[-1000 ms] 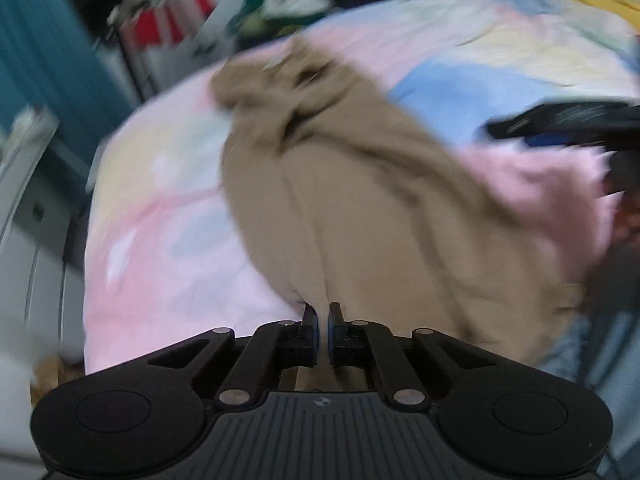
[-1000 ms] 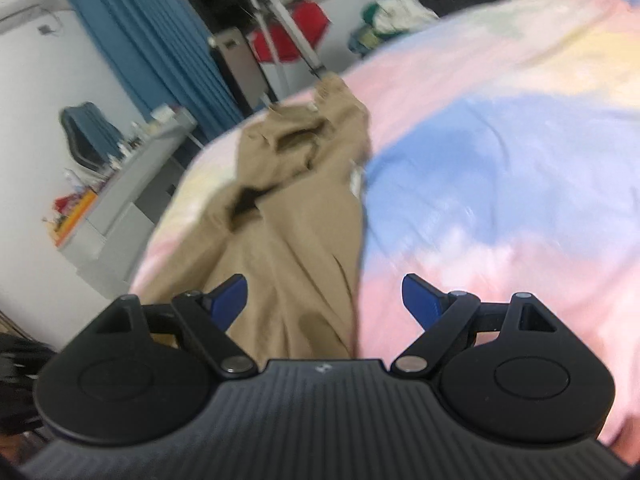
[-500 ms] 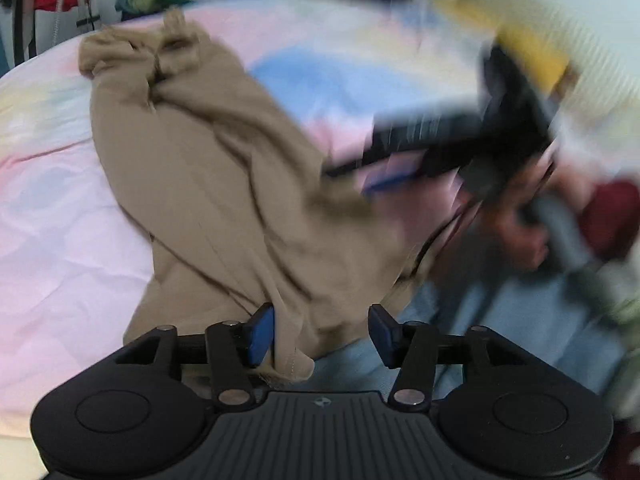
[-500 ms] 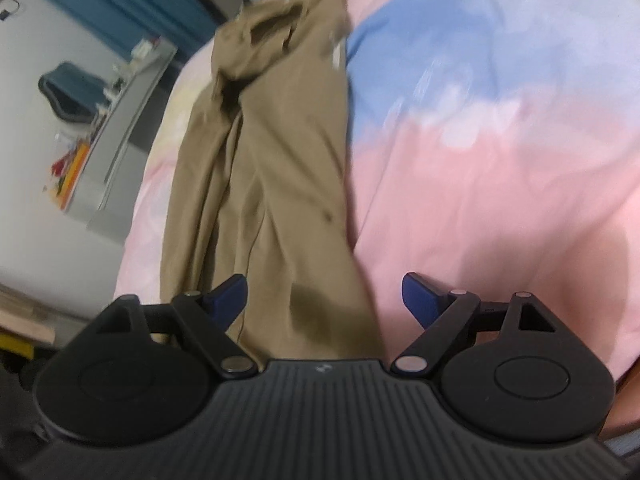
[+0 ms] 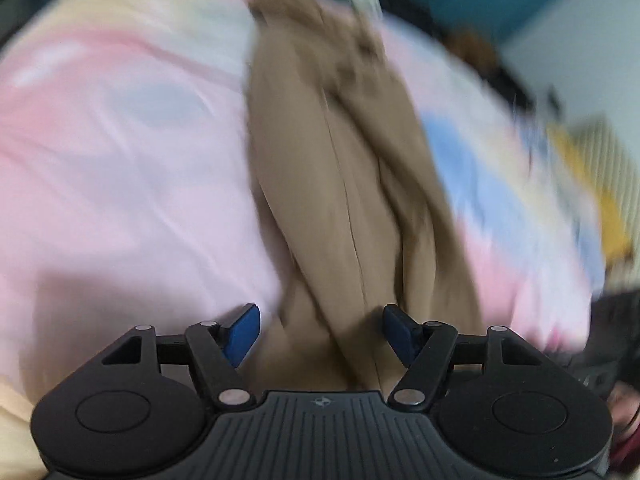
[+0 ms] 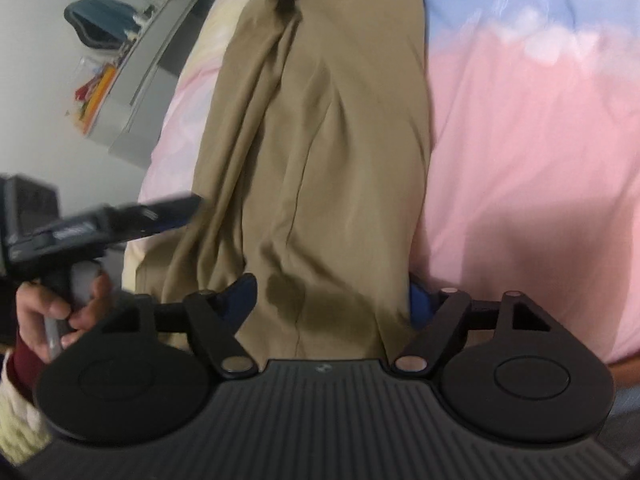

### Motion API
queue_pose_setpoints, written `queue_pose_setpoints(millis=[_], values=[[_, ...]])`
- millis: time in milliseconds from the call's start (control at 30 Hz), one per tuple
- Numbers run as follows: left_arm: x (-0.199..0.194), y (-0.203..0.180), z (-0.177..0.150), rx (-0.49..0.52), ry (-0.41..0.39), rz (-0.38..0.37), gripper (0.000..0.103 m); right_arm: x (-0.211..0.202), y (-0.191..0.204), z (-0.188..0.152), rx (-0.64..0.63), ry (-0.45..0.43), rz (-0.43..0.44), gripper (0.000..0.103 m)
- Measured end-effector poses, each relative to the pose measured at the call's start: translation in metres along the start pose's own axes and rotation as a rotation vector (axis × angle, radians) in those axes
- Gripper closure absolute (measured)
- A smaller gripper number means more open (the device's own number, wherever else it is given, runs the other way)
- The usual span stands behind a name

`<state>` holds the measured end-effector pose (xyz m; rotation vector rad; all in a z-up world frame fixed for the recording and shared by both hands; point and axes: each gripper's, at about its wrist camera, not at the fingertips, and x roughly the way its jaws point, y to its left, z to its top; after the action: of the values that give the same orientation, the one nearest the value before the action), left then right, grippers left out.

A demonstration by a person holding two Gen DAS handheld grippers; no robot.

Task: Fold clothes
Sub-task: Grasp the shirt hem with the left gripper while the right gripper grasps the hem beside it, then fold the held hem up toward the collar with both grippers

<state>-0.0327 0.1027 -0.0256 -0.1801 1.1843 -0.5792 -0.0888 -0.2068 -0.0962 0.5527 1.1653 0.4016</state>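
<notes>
garment: khaki trousers (image 6: 320, 128) lying lengthwise on pastel bedsheet (image 6: 520, 140) | left gripper (image 5: 322, 330): jaws opening, near hem between, no pinch | right gripper (image 6: 332, 300): jaws closing, straddling the hem, unpressed

No text, label, brand name or number can be read in either view. The only mark is a small emblem moulded into the ribbed black body of each gripper, at about 6 o'clock in each view, too small to make out: one on the left gripper (image 5: 321, 334), one on the right gripper (image 6: 332, 298). In the right wrist view the left gripper's housing at 9 o'clock carries a pale blurred patch that may be lettering, but it is illegible
</notes>
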Motion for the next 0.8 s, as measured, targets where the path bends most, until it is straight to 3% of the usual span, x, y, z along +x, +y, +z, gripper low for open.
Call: queue_pose_setpoints(millis=[100, 167, 200, 233, 300, 367, 533, 667, 800], values=[[0.003, -0.01, -0.007, 0.067, 0.067, -0.045, 0.034, 0.005, 0.013, -0.004, -0.078, 0.038, -0.016, 0.038], [0.003, -0.018, -0.011, 0.105, 0.135, -0.072, 0.036, 0.003, 0.022, 0.0, -0.117, 0.041, -0.034, 0.055], [0.002, -0.021, -0.013, 0.125, 0.17, -0.084, 0.038, 0.002, 0.025, 0.0, -0.129, 0.039, -0.043, 0.071], [0.002, -0.025, -0.016, 0.144, 0.204, -0.096, 0.045, -0.001, 0.027, 0.0, -0.136, 0.034, -0.043, 0.081], [-0.002, -0.033, -0.022, 0.168, 0.209, -0.069, 0.063, -0.011, 0.029, 0.001, -0.146, 0.02, -0.028, 0.086], [-0.003, -0.039, -0.028, 0.192, 0.21, -0.017, 0.089, -0.024, 0.029, 0.002, -0.151, -0.006, -0.004, 0.09], [-0.052, -0.041, -0.015, 0.137, 0.074, -0.05, 0.094, -0.076, 0.034, 0.016, -0.157, -0.123, 0.053, 0.093], [-0.119, -0.059, 0.006, 0.077, -0.093, -0.105, 0.095, -0.141, 0.046, 0.044, -0.188, -0.276, 0.079, 0.093], [-0.179, -0.087, 0.021, 0.087, -0.243, -0.097, 0.095, -0.194, 0.068, 0.067, -0.235, -0.405, 0.109, 0.093]])
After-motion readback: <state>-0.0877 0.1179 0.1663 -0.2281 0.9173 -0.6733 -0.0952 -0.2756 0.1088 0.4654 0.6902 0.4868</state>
